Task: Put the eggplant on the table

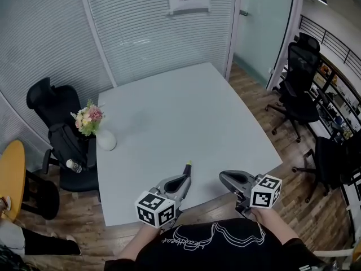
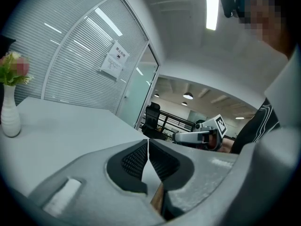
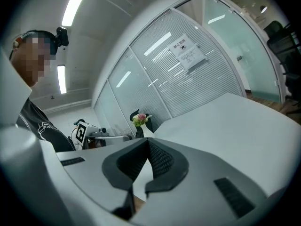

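No eggplant shows in any view. Both grippers hover side by side over the near edge of the pale grey table (image 1: 186, 112). The tips of my left gripper (image 1: 187, 167) meet in the left gripper view (image 2: 148, 142), and it is shut with nothing between the pads. My right gripper (image 1: 223, 177) points the same way, and its own view (image 3: 146, 141) shows it shut and empty too. Each gripper appears in the other's view: the right gripper (image 2: 197, 136) and the left gripper (image 3: 96, 134).
A white vase (image 1: 106, 140) with pink and yellow flowers (image 1: 88, 119) stands at the table's left edge. A black chair (image 1: 62, 134) sits beside it, with more black chairs (image 1: 302, 89) at right. Blinds and glass walls enclose the far side, and a yellow round table (image 1: 10, 176) is at far left.
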A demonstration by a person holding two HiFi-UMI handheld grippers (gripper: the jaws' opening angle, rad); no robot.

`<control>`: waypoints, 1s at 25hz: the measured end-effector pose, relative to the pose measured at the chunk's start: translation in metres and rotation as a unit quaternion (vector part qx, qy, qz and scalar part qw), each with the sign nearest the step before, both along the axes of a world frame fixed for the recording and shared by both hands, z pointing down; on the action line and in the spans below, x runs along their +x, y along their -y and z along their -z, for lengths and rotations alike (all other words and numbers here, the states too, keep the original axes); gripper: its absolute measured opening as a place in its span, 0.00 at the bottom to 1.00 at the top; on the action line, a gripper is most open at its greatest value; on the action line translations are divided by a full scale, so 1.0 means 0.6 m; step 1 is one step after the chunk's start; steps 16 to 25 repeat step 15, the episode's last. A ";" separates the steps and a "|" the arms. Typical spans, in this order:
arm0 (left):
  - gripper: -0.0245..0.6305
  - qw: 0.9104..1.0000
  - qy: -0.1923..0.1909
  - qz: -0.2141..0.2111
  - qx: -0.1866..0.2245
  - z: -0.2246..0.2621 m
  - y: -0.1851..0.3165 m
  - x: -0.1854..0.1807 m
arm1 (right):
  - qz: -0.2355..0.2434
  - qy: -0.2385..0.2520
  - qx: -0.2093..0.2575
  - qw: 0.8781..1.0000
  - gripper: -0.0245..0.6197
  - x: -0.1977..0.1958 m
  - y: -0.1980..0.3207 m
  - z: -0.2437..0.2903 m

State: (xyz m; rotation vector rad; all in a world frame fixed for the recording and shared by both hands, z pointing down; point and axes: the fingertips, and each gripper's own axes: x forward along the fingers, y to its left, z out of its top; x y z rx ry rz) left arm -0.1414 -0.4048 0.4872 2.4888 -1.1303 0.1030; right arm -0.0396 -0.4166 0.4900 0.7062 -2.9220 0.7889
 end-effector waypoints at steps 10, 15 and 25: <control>0.07 1.000 -0.003 0.004 -0.014 -0.012 0.009 -0.003 | 0.003 0.006 -0.006 1.000 0.05 0.002 0.012 -0.006; 0.07 1.000 0.003 -0.003 -0.010 -0.013 0.013 0.004 | -0.009 0.014 -0.006 1.000 0.05 0.011 0.023 -0.009; 0.07 1.000 0.003 -0.003 -0.010 -0.013 0.013 0.004 | -0.009 0.014 -0.006 1.000 0.05 0.011 0.023 -0.009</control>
